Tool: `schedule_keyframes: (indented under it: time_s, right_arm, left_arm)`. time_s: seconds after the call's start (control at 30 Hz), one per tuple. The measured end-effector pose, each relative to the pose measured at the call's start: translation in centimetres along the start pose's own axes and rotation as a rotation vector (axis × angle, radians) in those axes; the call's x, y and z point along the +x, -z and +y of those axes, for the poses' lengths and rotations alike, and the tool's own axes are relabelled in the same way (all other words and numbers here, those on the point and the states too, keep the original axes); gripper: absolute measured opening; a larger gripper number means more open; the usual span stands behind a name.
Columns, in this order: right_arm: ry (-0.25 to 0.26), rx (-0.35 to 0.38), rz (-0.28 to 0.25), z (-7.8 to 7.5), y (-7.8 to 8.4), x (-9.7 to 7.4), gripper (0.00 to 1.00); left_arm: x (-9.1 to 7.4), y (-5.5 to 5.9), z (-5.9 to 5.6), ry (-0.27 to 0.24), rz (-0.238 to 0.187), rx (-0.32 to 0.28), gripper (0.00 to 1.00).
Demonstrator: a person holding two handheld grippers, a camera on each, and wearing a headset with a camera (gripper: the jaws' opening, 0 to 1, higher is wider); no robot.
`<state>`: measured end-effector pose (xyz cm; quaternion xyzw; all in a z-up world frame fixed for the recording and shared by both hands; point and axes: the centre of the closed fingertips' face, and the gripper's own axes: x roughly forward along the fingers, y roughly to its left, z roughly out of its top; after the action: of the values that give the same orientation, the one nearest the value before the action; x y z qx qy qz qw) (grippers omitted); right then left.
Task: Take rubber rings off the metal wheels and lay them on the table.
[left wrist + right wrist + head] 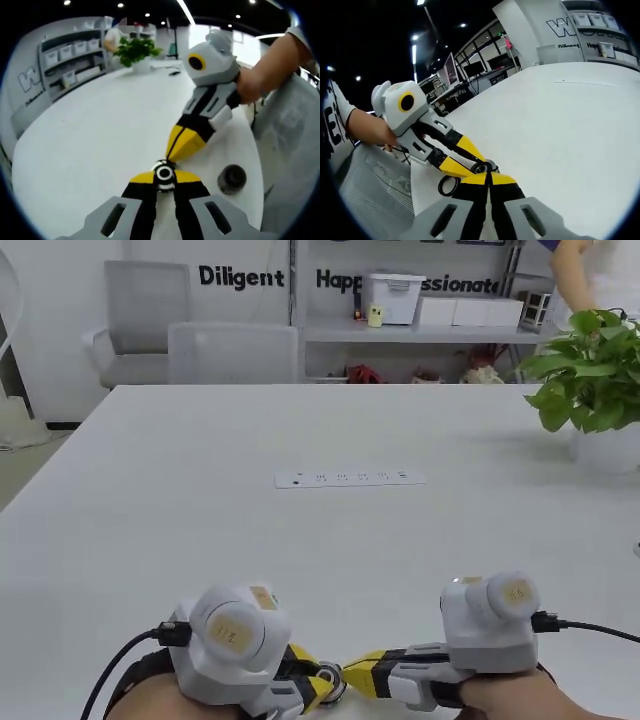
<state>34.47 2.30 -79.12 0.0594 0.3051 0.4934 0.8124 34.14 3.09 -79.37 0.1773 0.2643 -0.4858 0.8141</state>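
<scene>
Lower centre of the left gripper view: small round metal wheel, pale hub inside a black rubber ring, clamped between the yellow wedge-shaped jaw tips of the left gripper. From the upper right: right gripper, grey and black body, yellow jaws drawn together to a point touching the wheel's rim; hold on the ring not discernible. Lower right: dark round piece, hollow-centred, flat on the smooth white table, near the grippers.
</scene>
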Motion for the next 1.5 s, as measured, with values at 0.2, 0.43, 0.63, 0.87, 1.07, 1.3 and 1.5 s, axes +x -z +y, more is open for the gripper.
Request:
schedule_keyframes:
  time_s: [0.2,0.43,0.63,0.87,1.07,1.3,1.5]
  right_arm:
    - [-0.011,0.002,-0.002,0.3,0.0,0.1,0.0]
    - [-0.039,-0.016,-0.002,1.1,-0.1,0.3,0.0]
    - [-0.071,-0.064,-0.017,2.4,-1.1,0.5,0.0]
    - [-0.045,-0.062,0.003,1.6,-0.3,0.1,0.0]
    - [-0.048,-0.073,0.013,1.8,-0.3,0.3,0.0]
    - [-0.043,-0.075,0.02,1.7,-0.3,0.1,0.0]
    - [-0.041,-0.076,0.018,1.7,-0.5,0.0,0.0]
  left_arm:
    - [0.0,0.0,0.0,0.001,0.002,0.002,0.12]
    - [0.0,0.1,-0.1,0.004,0.002,0.005,0.12]
    - [-0.1,0.1,-0.2,0.003,0.007,0.003,0.12]
    - [-0.1,0.1,-0.1,0.003,0.004,0.01,0.13]
    - [0.0,0.0,0.0,0.016,-0.004,0.018,0.13]
    - [-0.1,-0.1,-0.2,0.032,-0.005,0.01,0.14]
    - [-0.5,-0.4,-0.6,0.054,-0.02,0.015,0.19]
